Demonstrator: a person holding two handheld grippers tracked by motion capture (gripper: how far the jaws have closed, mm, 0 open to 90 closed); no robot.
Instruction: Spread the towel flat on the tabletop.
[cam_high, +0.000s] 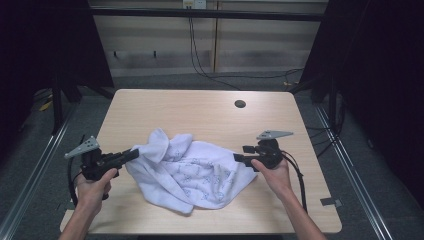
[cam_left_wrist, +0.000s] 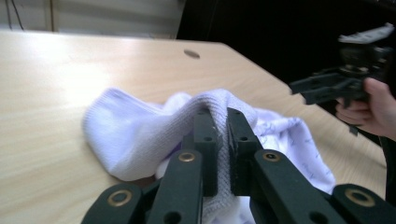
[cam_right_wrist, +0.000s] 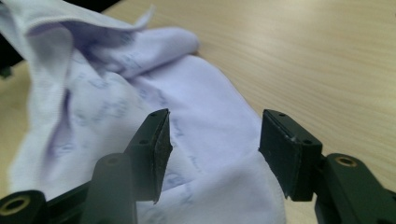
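A crumpled white cloth (cam_high: 192, 170) with a faint blue print lies on the wooden table (cam_high: 200, 110). My left gripper (cam_high: 134, 152) holds the cloth's left edge. In the left gripper view its jaws are shut on a ribbed fold of the cloth (cam_left_wrist: 140, 130), with my left gripper (cam_left_wrist: 222, 140) pinching fabric between the pads. My right gripper (cam_high: 237, 157) sits at the cloth's right edge. In the right gripper view my right gripper (cam_right_wrist: 215, 144) is open, its jaws spread over the cloth (cam_right_wrist: 140, 93) with nothing pinched.
A round cable hole (cam_high: 240, 104) is in the table's far right part. Bare tabletop lies beyond the cloth. Dark curtains flank the table, and cables run on the floor behind. The other hand and gripper (cam_left_wrist: 345, 84) appear far right in the left gripper view.
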